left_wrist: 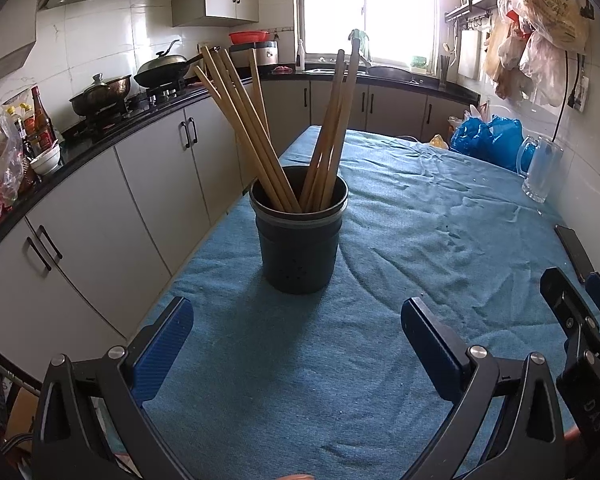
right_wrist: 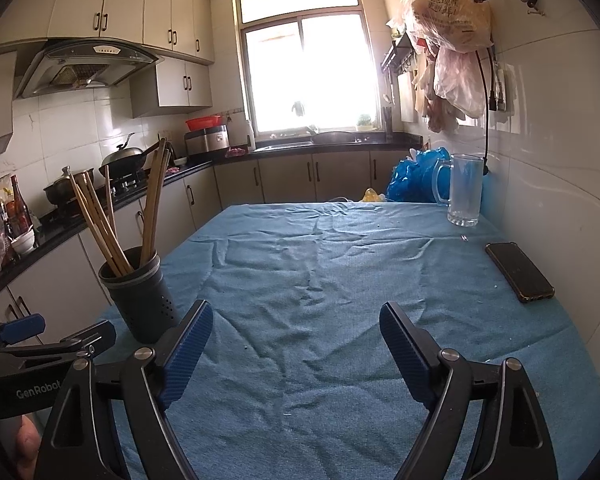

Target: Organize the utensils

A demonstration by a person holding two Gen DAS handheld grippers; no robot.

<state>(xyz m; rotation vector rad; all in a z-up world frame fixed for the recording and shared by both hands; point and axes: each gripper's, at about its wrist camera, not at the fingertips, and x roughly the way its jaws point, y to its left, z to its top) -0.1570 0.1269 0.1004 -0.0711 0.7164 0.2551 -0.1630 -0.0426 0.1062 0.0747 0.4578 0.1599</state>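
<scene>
Chopsticks (left_wrist: 260,132) stand in a dark holder (left_wrist: 299,248) on the tabletop (left_wrist: 420,220), which has a wrinkled blue cloth over it. The holder sits twd the left edge, just ahead of the left hand-held gripper (left_wrist: 296,336). They lean in two bunches, one fanned left, one tilted right, tips well above the rim.

Both grippers are released w/ nothing between the fingers. The left one is spread wide and lined up w/ the holder. The right hand-held gripper (right_wrist: 296,344) is also spread, over bare cloth, holder off to its left.

Handling, as I judge it: the sticks look like wood or bamboo, so light, stiff, thin, prob smooth. They'd likely roll or twist if pinched off-centre. Best hold is on the upper shaft, above the rim, where single sticks stand apart. Lower down they crowd together and a grab would take several at once. The holder looks like plastic w/ drain holes, light, so it could tip if a stick is dragged sideways. Lift straight up.

Phone (right_wrist: 518,272) and glass mug (right_wrist: 464,190) sit well apart on the right, no bother.
</scene>
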